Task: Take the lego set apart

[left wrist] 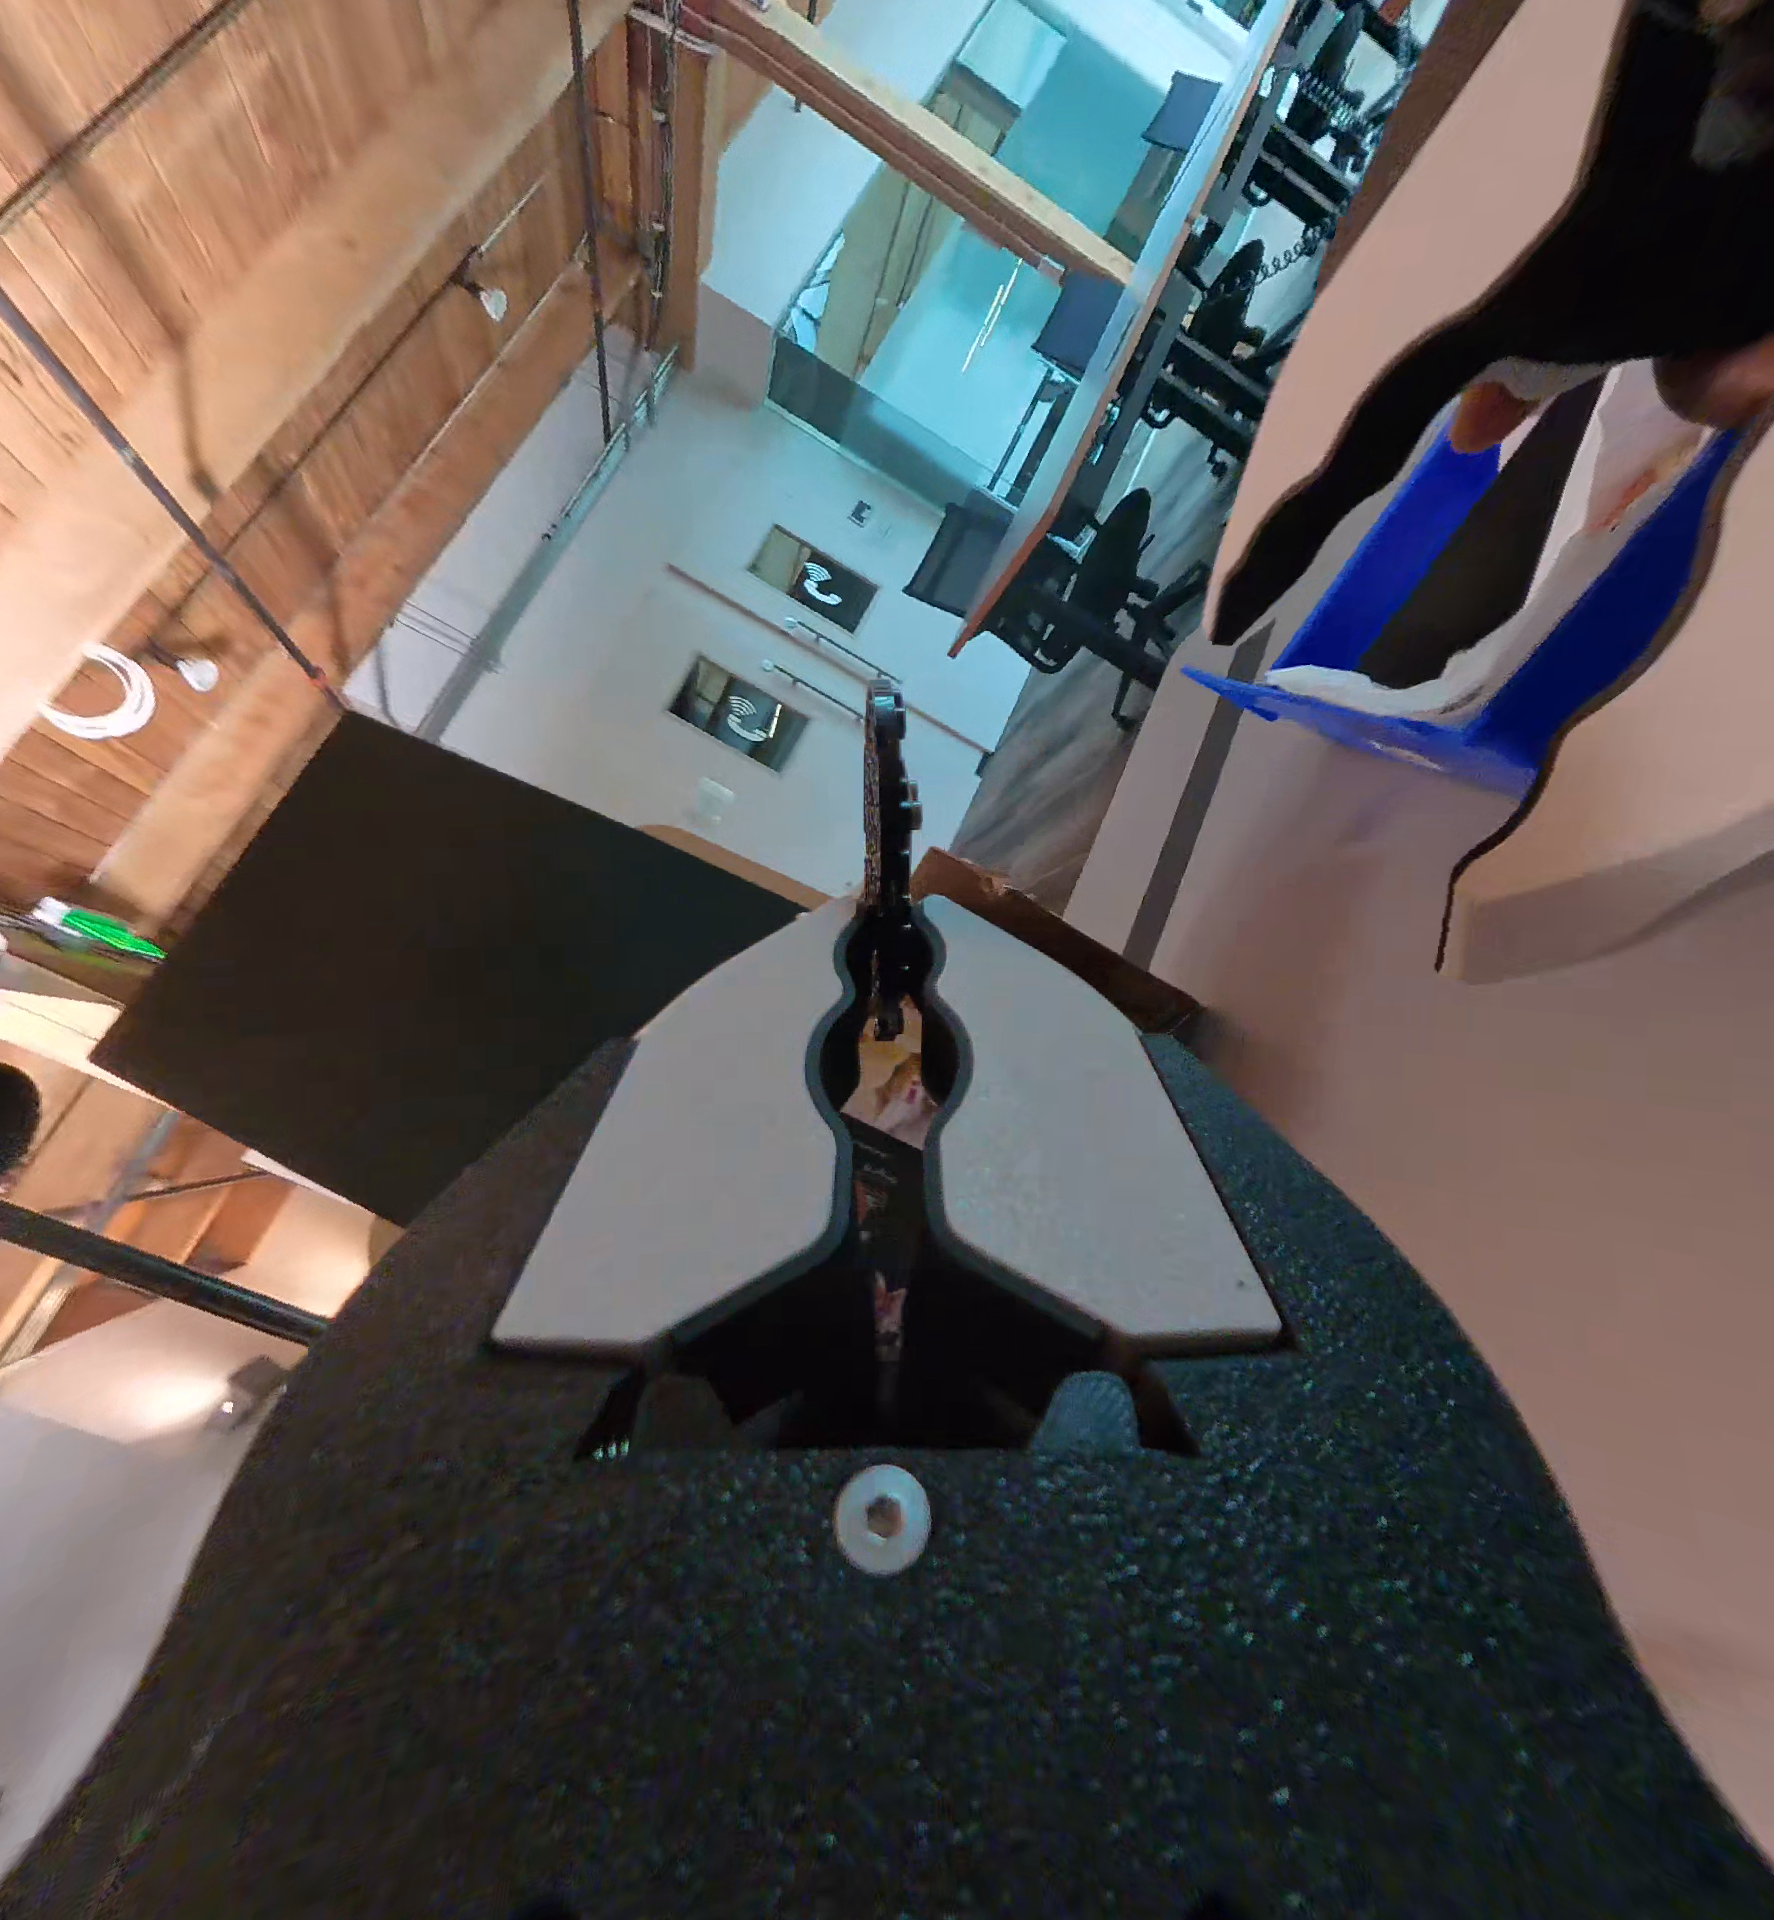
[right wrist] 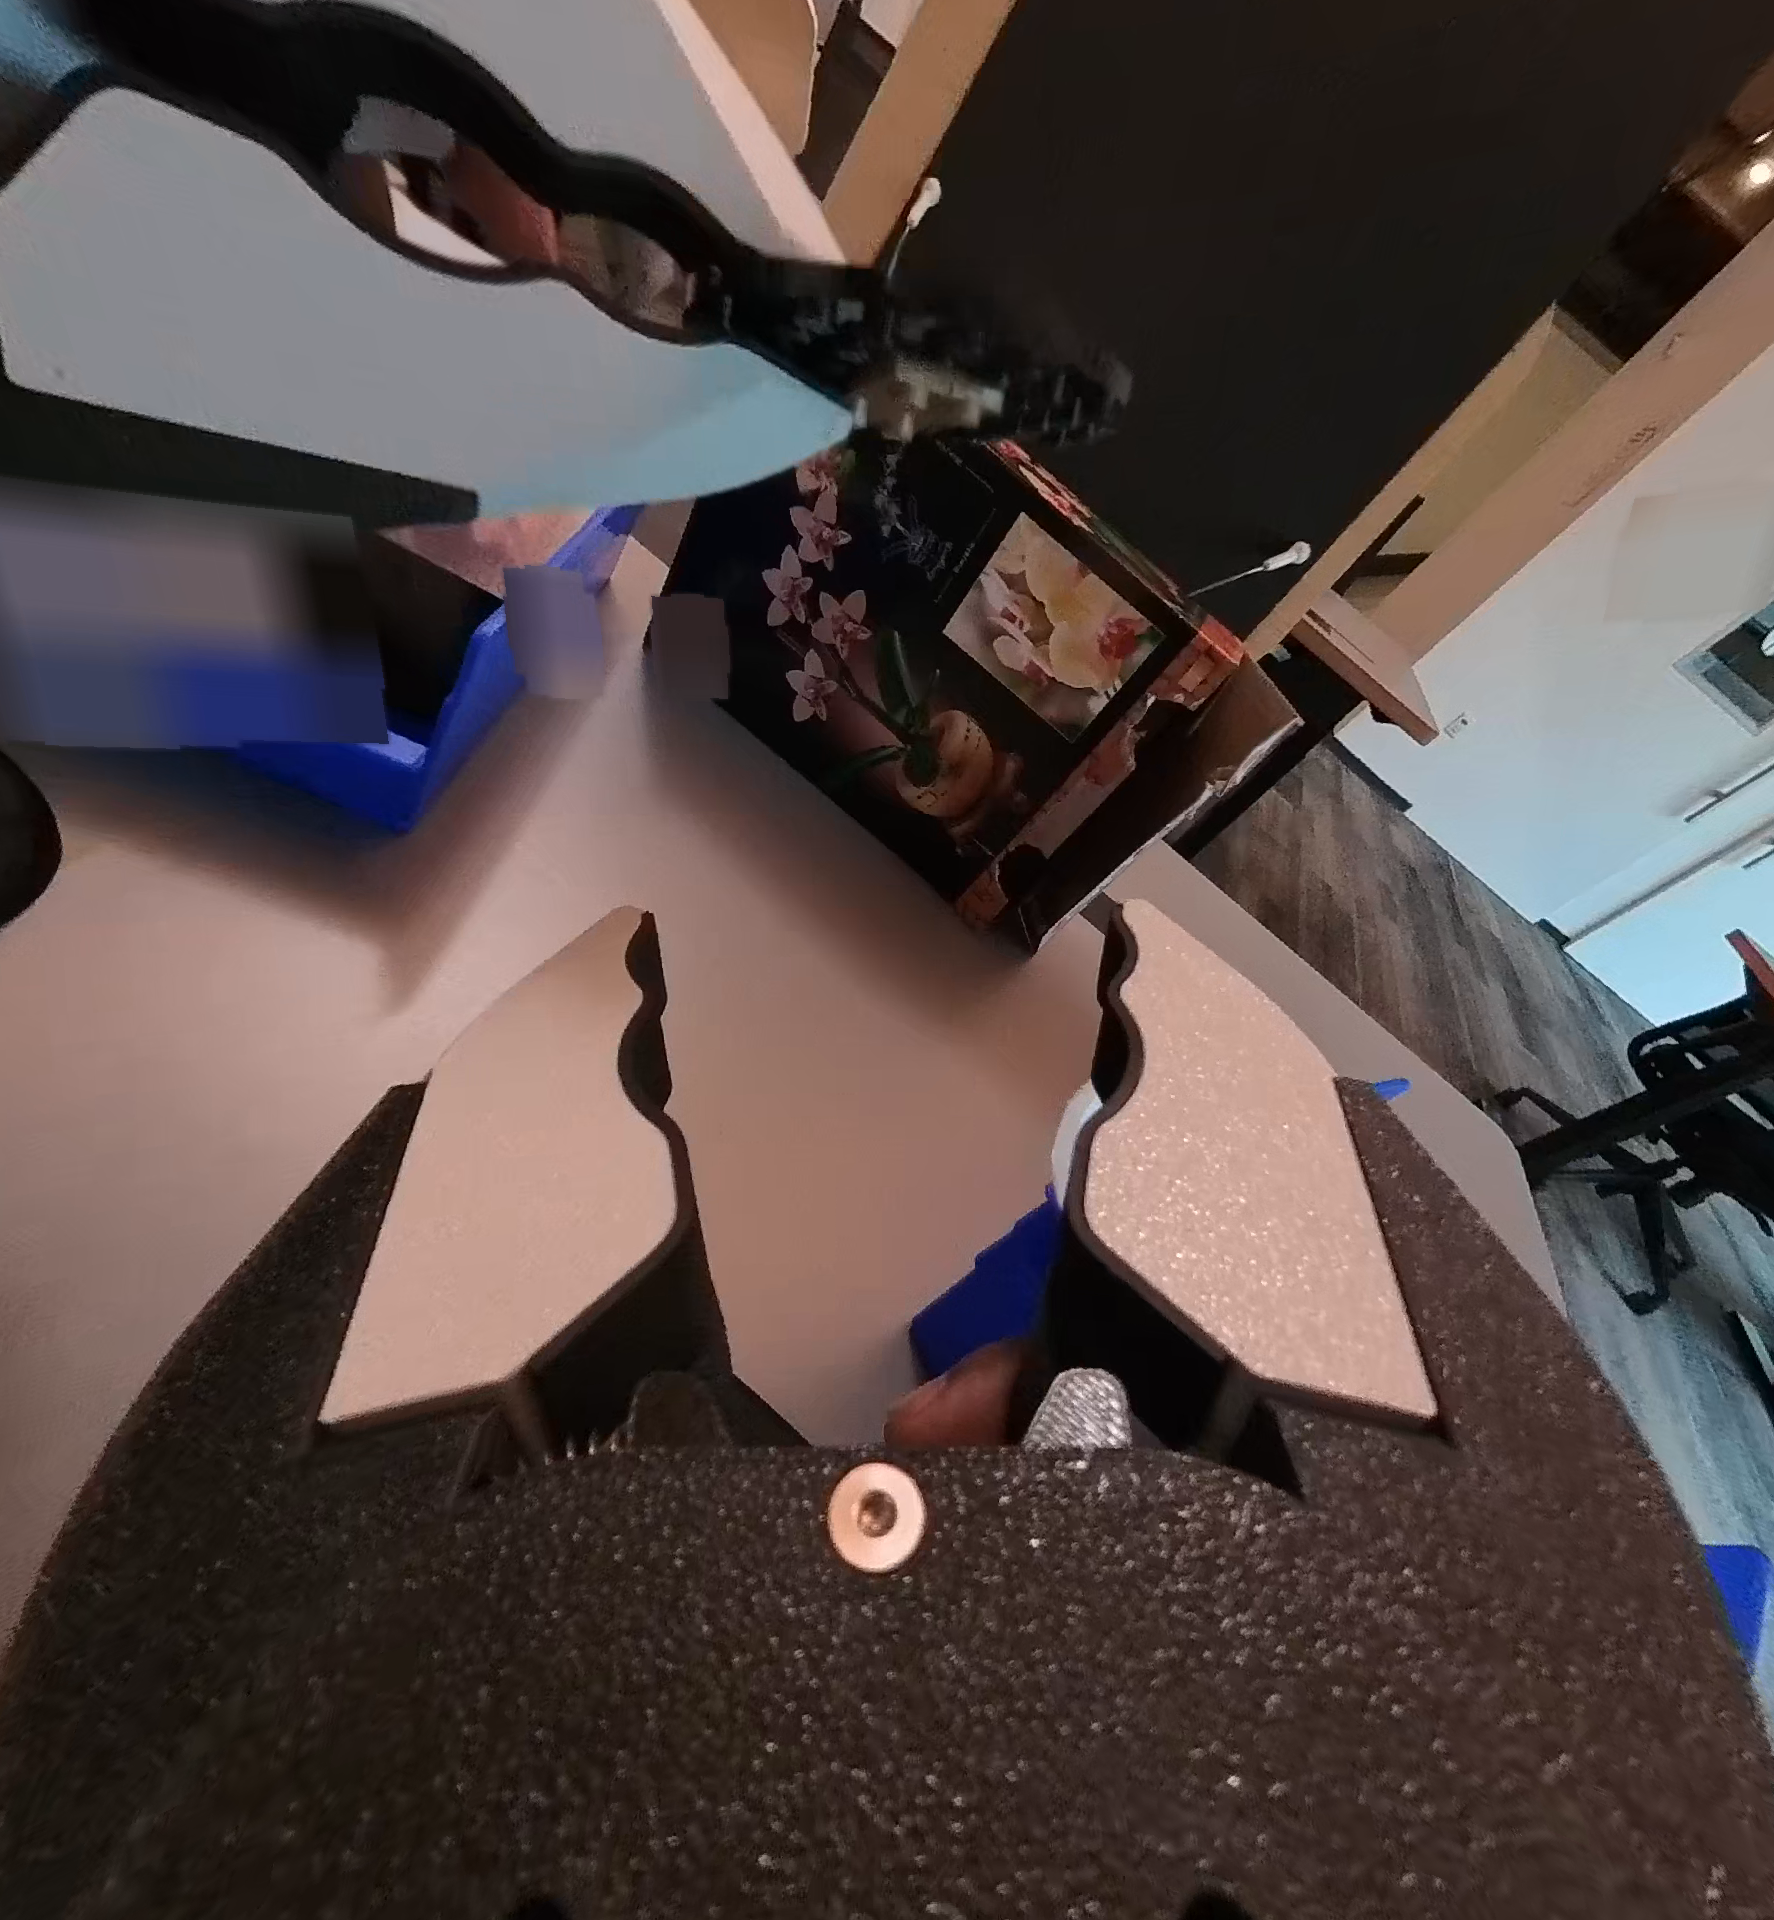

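Lego piece (left wrist: 885, 821), black and studded, is pinched between the fingertips of the left tongs (left wrist: 888, 914) and sticks out past them, raised clear of the bench (left wrist: 1485, 1299). In the left wrist view the two pale fingers are pressed together on it, with only the wavy slot between them showing. In the right wrist view the same black piece (right wrist: 976, 374), with a small light-coloured part at its middle, is seen blurred at the tip of the left tongs (right wrist: 841, 405), which reach in from the upper left.

The right tongs (right wrist: 878, 935) are spread wide, with nothing held between their fingers, and hang above the pale bench (right wrist: 291, 935). A fingertip of the person is seen low between those fingers. Beyond them, a dark box printed with orchid flowers (right wrist: 997, 707) stands on the bench near its far edge. A blue bin (right wrist: 426, 748) lies on the bench to the left of the box, and another blue bin (left wrist: 1434, 582), lined with something white, is seen at the upper right of the left wrist view. Office chairs (left wrist: 1122, 561) and desks are seen farther off.
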Motion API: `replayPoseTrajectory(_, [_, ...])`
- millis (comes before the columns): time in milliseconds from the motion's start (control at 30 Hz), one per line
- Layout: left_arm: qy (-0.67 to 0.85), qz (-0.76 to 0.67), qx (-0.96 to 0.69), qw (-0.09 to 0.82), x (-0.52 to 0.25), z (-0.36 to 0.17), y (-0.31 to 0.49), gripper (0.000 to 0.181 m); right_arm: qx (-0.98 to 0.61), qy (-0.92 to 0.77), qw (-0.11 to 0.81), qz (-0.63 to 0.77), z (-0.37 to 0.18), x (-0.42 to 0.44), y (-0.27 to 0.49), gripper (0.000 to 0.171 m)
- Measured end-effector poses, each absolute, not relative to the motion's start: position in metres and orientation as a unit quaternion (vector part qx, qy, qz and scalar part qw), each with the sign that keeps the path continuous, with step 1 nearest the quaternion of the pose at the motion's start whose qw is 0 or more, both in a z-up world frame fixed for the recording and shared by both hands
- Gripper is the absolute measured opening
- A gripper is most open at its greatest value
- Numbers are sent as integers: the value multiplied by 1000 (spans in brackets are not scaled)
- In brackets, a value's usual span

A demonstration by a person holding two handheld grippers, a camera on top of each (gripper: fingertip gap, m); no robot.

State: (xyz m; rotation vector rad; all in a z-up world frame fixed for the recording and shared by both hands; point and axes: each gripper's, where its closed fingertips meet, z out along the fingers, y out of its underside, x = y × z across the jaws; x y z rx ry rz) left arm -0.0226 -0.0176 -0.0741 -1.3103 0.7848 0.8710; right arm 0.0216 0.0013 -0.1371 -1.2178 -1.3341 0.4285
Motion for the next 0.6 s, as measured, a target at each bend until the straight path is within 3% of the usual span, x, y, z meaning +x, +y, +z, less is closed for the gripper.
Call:
replayPoseTrajectory(233, [334,356,-606,628,-19,-82,-16,5,-522,-580,598,183,-139,20,0,79])
replayPoseTrajectory(400, [231,71,-687,685,10,-86,-22,6,-523,-591,583,193,-142,21,1,78])
replayPoseTrajectory(600, [78,-253,-669,694,27,-71,-32,5,-522,-586,588,195,-137,25,5,77])
